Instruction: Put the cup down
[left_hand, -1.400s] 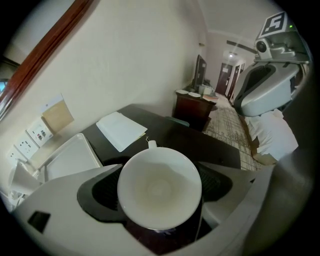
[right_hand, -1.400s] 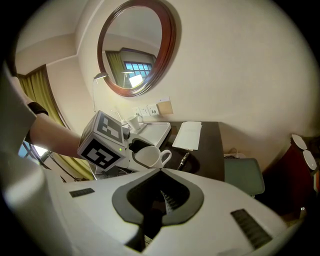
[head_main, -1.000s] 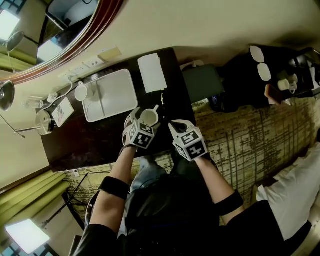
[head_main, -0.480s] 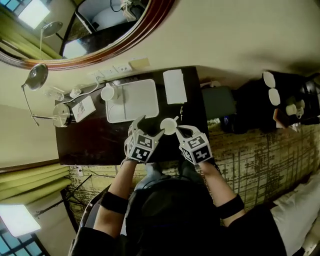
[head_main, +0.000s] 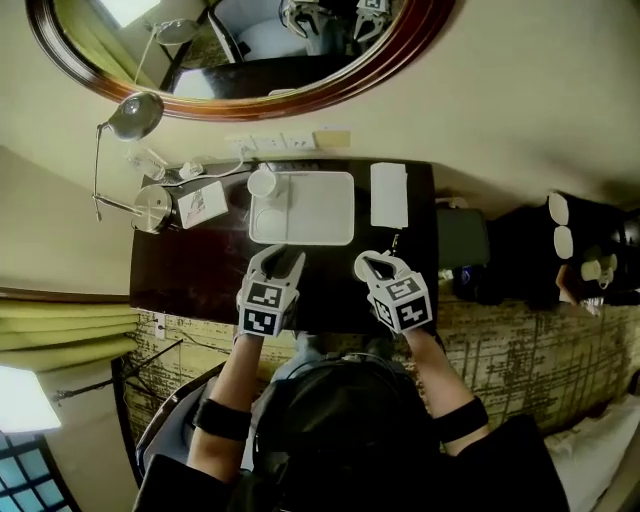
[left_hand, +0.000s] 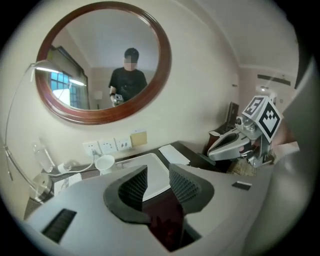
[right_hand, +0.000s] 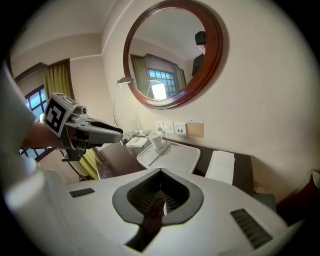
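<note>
Since the earlier frames the left gripper (head_main: 285, 258) had let go of the cup (head_main: 361, 264) and drawn off to the left. Its jaws had just been closing and stood narrowly apart over the dark table (head_main: 200, 285), with nothing between them. The cup stood upright on the table's near right part, so the putting-down appeared complete. The right gripper (head_main: 381, 270), jaws pressed together on nothing, hovered just beside it. The next move apparently called for withdrawing without nudging the cup.
</note>
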